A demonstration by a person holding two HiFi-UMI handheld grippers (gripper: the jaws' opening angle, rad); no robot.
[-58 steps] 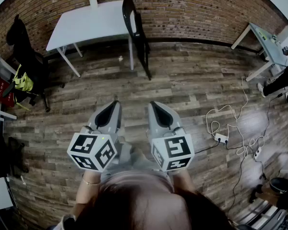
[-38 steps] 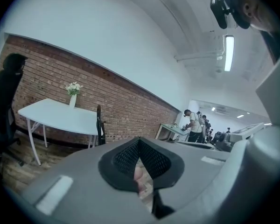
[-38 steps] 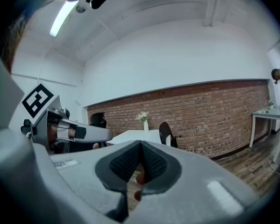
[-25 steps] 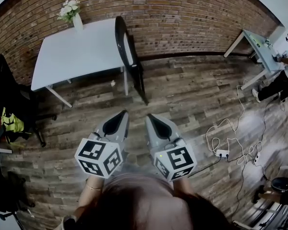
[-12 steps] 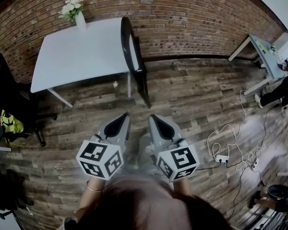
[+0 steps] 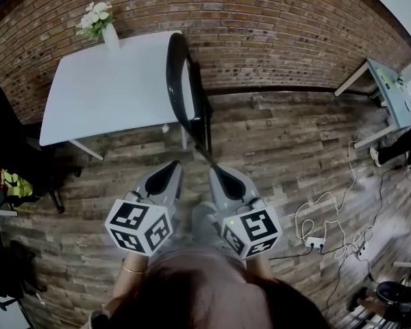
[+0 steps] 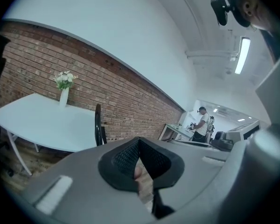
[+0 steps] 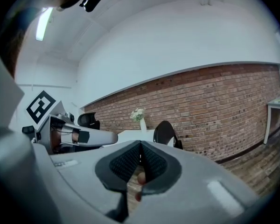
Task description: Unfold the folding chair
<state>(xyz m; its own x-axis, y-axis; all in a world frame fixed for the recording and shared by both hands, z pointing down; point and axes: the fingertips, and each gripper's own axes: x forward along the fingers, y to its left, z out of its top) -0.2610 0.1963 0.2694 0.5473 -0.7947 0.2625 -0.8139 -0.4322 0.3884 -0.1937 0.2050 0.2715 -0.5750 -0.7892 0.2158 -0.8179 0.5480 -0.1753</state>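
The black folding chair (image 6: 181, 81) stands folded and upright, leaning on the right edge of the white table (image 6: 103, 88). Its long leg reaches down toward me on the wooden floor. Side by side just short of that leg are my left gripper (image 6: 172, 164) and right gripper (image 6: 214, 170), both shut and empty. In the left gripper view the chair (image 7: 99, 127) stands ahead beyond the shut left gripper (image 7: 139, 141). The right gripper view shows the chair (image 8: 165, 132) just above the shut right gripper (image 8: 140, 146).
A vase of white flowers (image 6: 103, 26) stands on the table by the brick wall. A dark office chair (image 6: 7, 122) is at the left. Cables and a power strip (image 6: 315, 242) lie on the floor at the right, near another table (image 6: 387, 81).
Both grippers have moved forward toward the folded chair, which now appears nearer and larger. Their jaws stay shut and empty.
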